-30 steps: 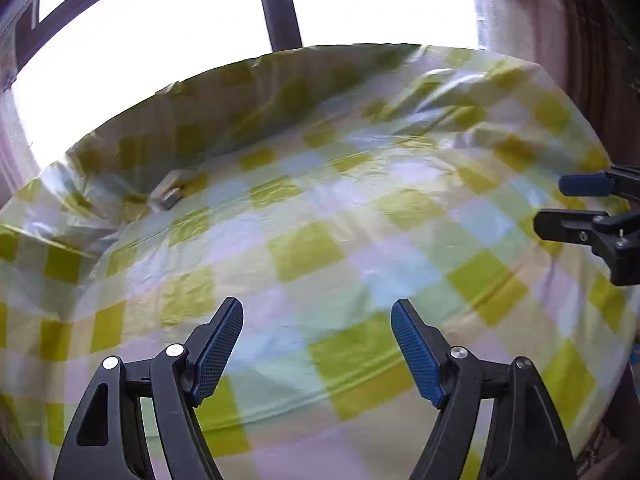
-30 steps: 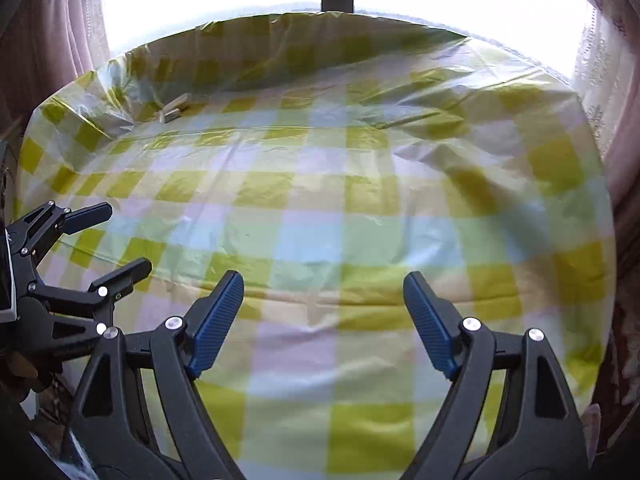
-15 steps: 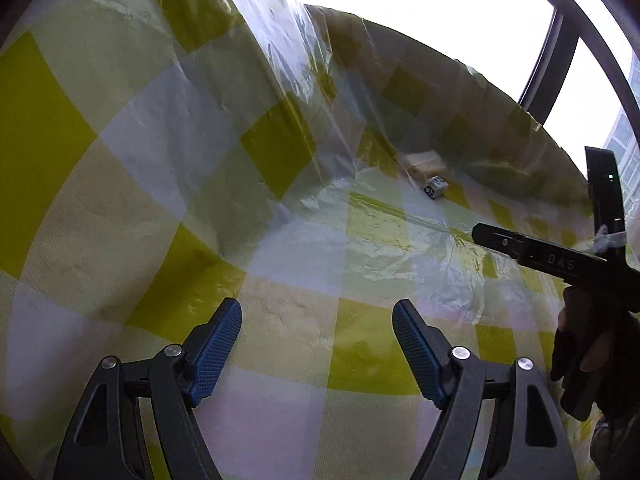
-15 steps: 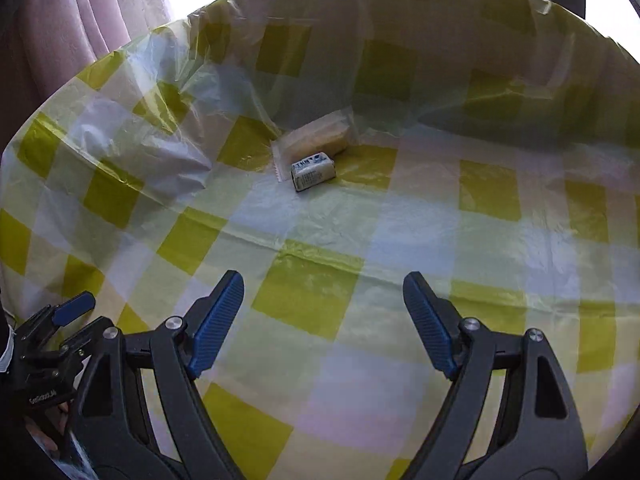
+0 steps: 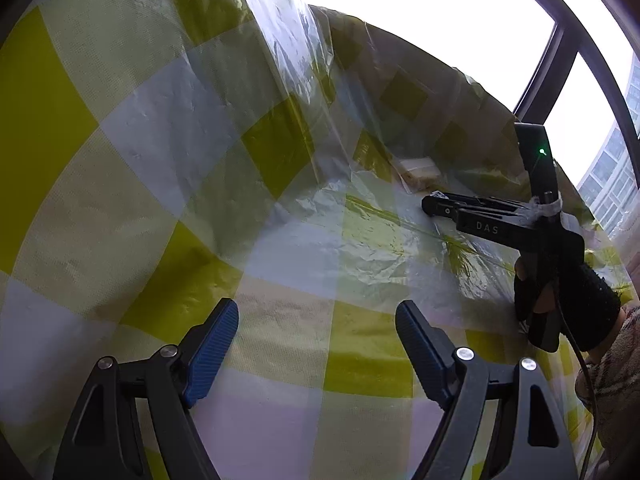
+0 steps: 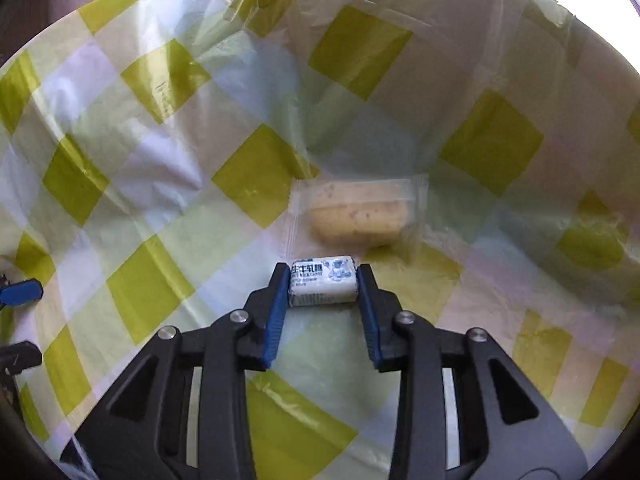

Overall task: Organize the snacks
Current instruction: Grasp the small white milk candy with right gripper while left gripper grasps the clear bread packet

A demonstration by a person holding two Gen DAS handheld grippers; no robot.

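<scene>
Checked yellow-and-white plastic sheeting (image 6: 152, 280) covers the counter below a bright window. On the left, the left tool (image 5: 316, 344) hovers wide and empty, angled down, well apart from the snacks. Further right, the right tool (image 6: 323, 280) is nearer: its jaws are closing on the small white candy (image 6: 323, 280), pads against its short ends, long axis running crosswise. Just beyond lies the wrapped yellow cake (image 6: 360, 216).

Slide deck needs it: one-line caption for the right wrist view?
Right claw closing on a small white wrapped candy on the checked tablecloth, a clear-wrapped yellow cake just beyond.
</scene>
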